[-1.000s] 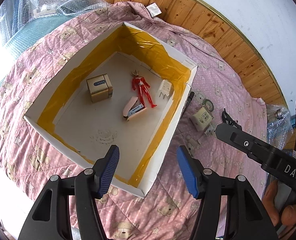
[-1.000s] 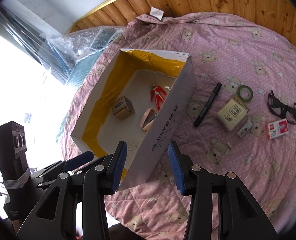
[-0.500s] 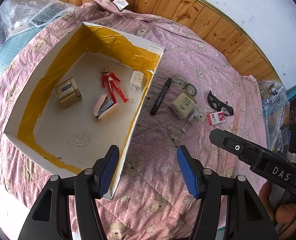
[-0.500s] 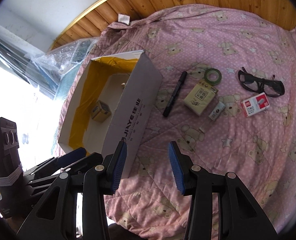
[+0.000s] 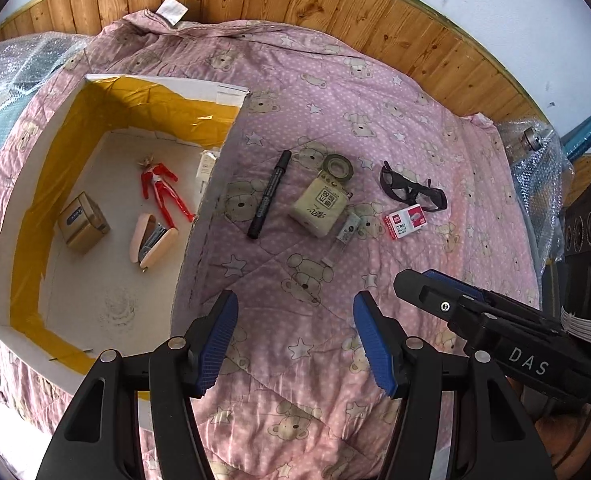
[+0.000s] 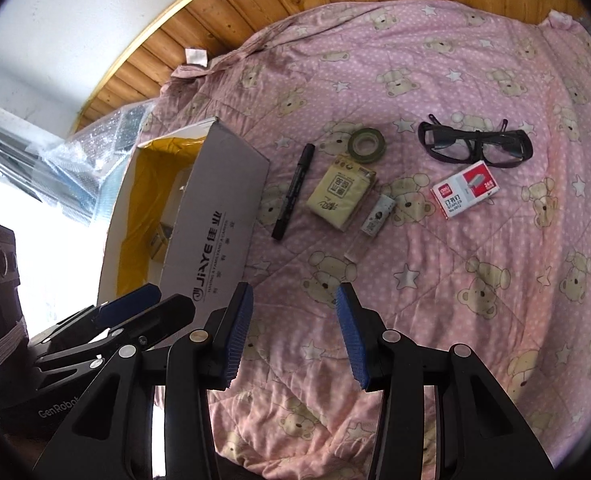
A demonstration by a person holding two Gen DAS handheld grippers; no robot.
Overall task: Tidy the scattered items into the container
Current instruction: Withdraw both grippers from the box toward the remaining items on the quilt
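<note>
Plainly, with both the left gripper (image 5: 295,336) and right gripper (image 6: 294,330) hovering wide-jawed and empty, the slim black marker pen (image 6: 293,196) lying just beside the yellow-lined white cardboard box (image 6: 215,216) on the pink bear-print quilt (image 6: 475,264) looks light, rigid and slightly rollable, best pinched mid-barrel.

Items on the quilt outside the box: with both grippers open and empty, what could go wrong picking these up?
1. The tape roll lies partly under the tissue pack; grabbing one may drag the other.
2. The small clear tube sits against the pack and is slim, so the right gripper could slip off.
3. The glasses have spread arms that might snag the soft quilt.
</note>
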